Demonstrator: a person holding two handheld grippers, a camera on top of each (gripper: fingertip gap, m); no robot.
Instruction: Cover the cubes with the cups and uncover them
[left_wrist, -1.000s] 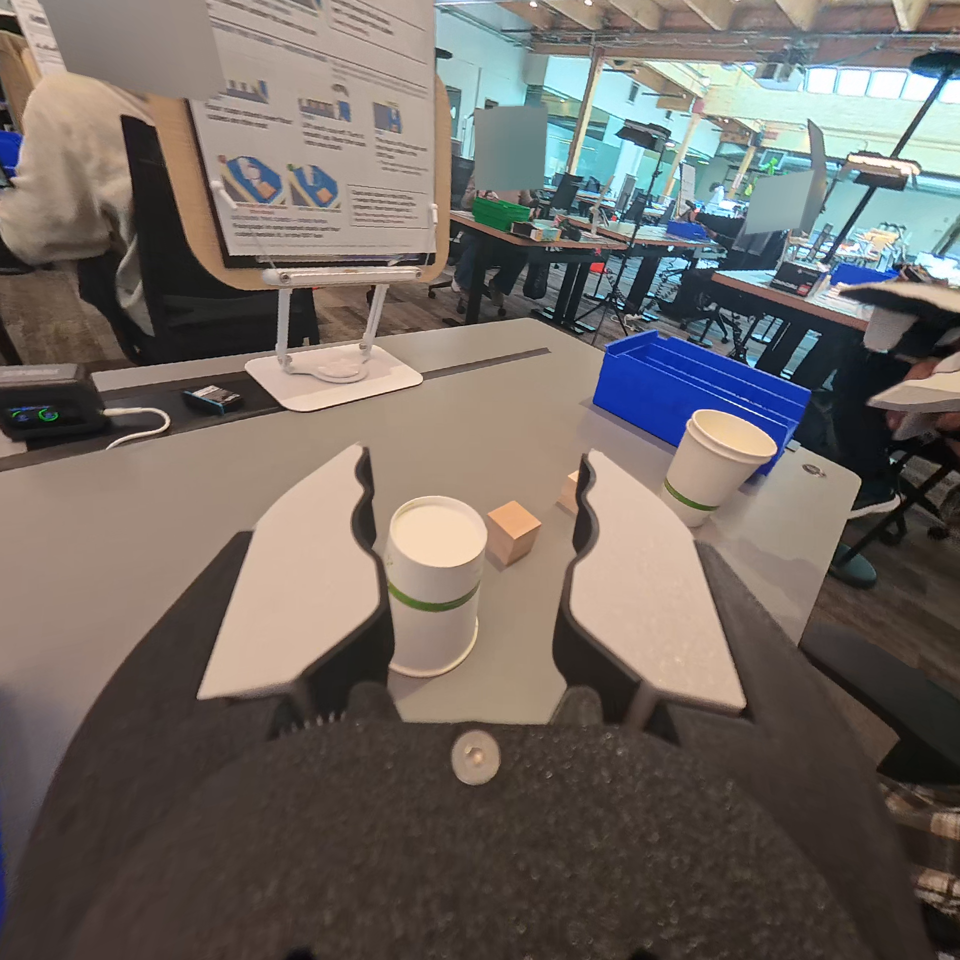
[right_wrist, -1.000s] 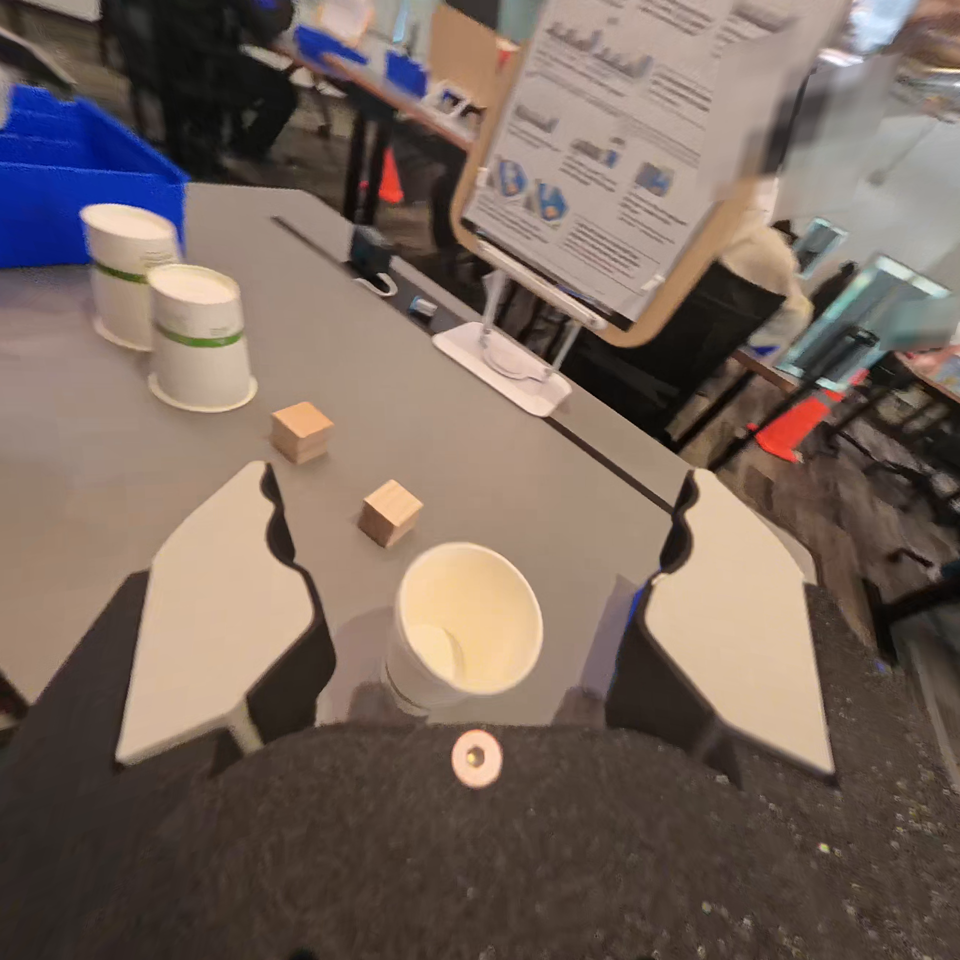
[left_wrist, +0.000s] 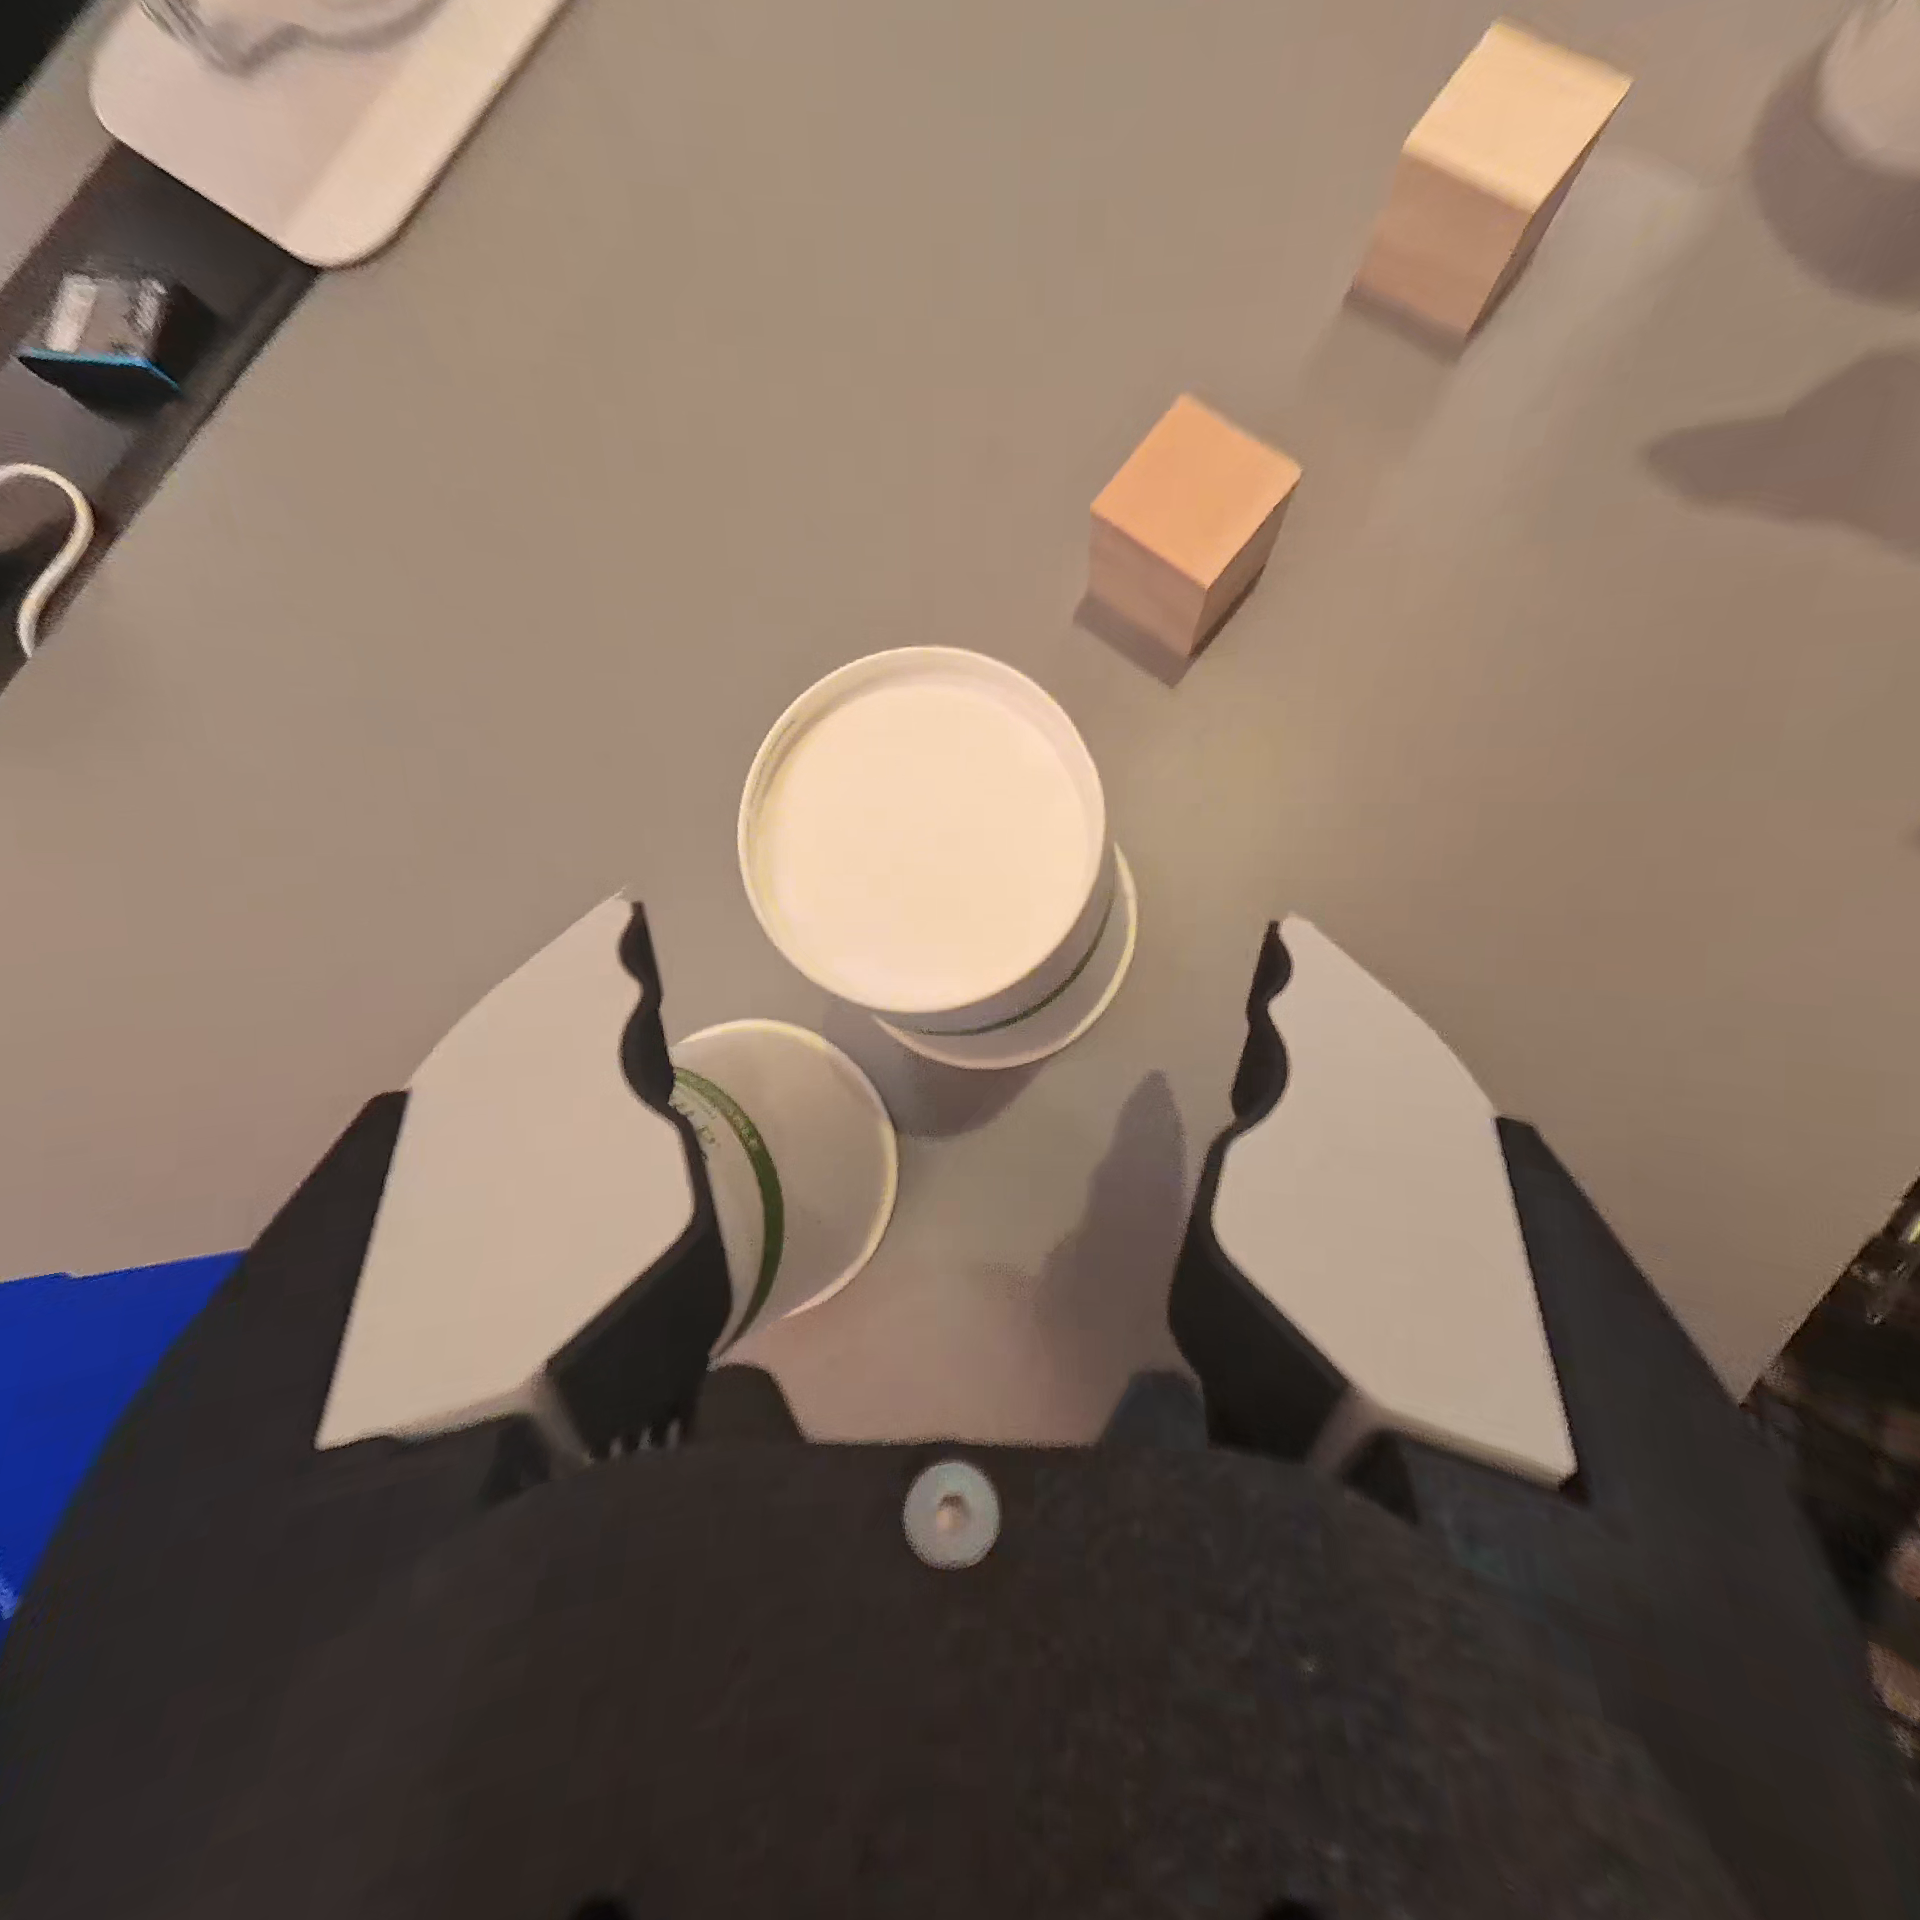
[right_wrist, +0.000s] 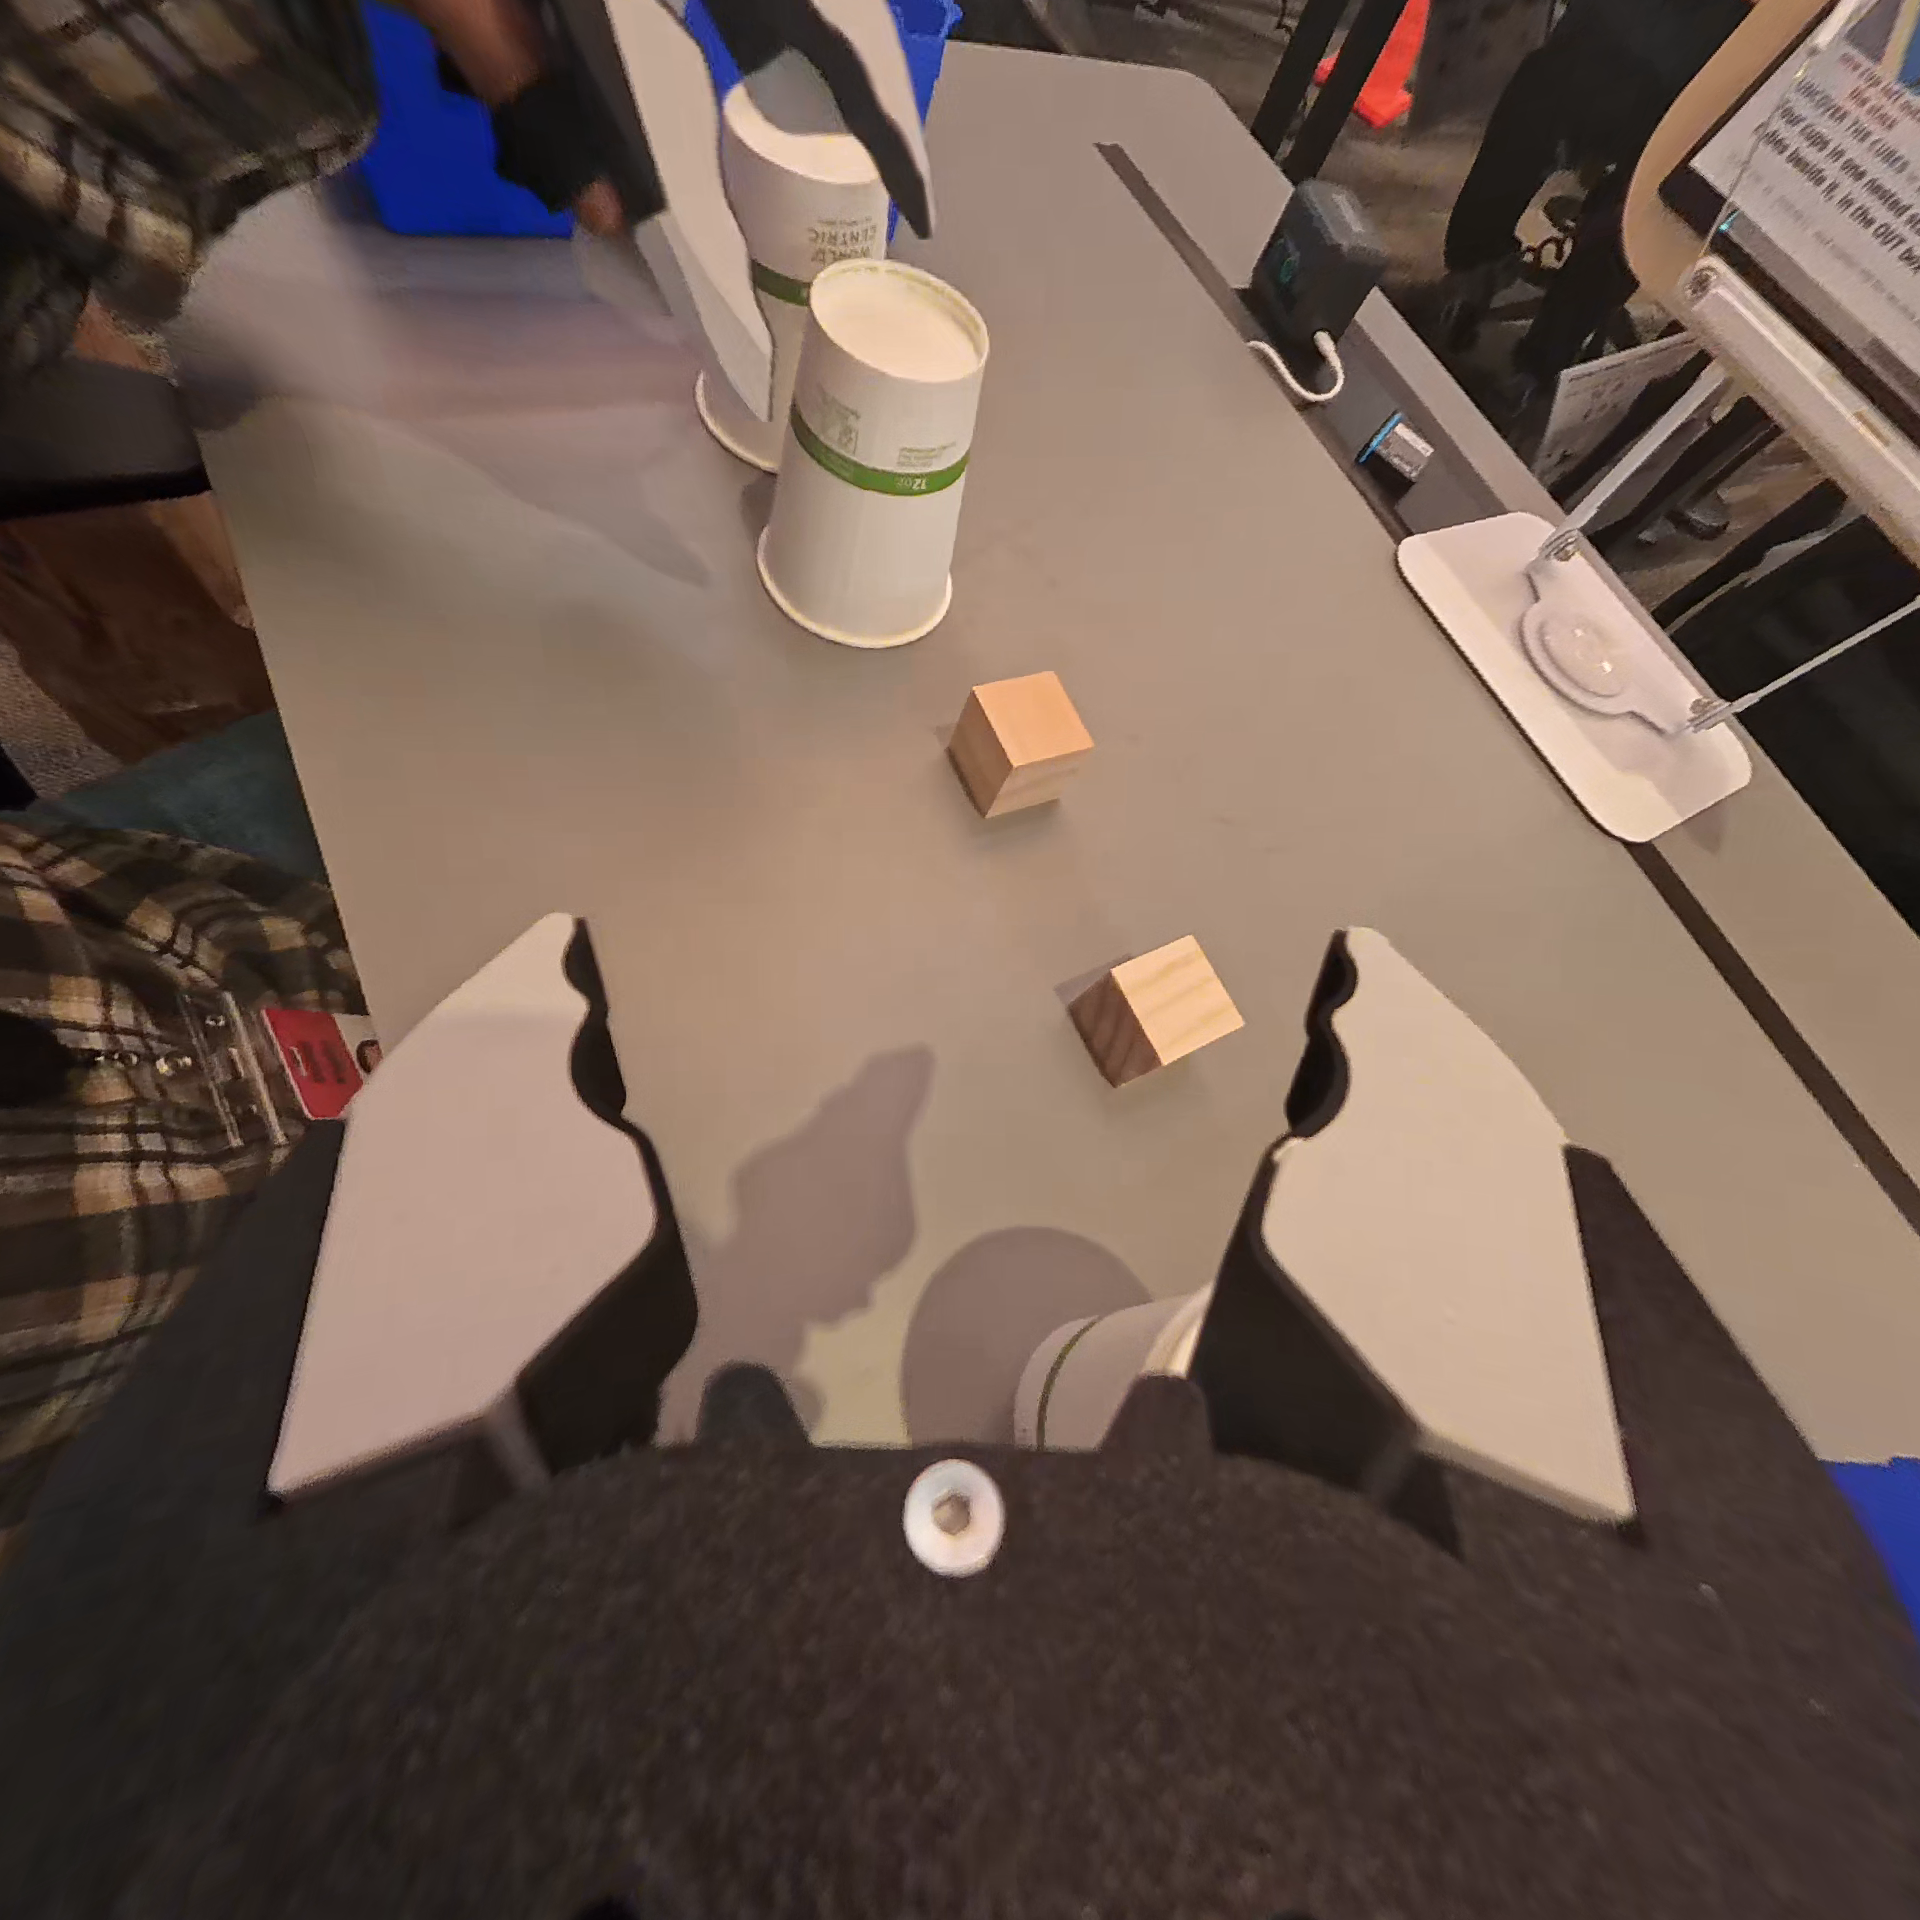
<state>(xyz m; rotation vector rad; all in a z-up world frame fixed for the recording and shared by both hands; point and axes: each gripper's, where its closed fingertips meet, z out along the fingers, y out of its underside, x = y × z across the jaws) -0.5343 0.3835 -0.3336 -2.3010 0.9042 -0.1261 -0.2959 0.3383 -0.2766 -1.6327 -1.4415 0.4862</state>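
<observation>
Grey table (right_wrist: 582, 790), two inverted cups (left_wrist: 925, 842), two bare wooden cubes (right_wrist: 1018, 743), both claws (left_wrist: 951, 1049) (right_wrist: 961, 1039) spread wide, empty

Grey table (right_wrist: 1195, 540) with dark channel (right_wrist: 1455, 582), wood floor (right_wrist: 114, 634) beside

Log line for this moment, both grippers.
left gripper: open above inverted cups | right gripper: open | cubes: uncovered

Left gripper (left_wrist: 951, 1049): black textured body, two pale grey flat fingers (left_wrist: 540, 1174) with wavy black inner edges; silver washer-and-screw (left_wrist: 951, 1512) at 6 o'clock on the centreline. Right gripper (right_wrist: 956, 1049): same build, same screw (right_wrist: 953, 1517). Person wears a plaid shirt sleeve (right_wrist: 135, 1049) at 9 o'clock and a black fingerless glove (right_wrist: 561, 135) at 11 o'clock.
</observation>
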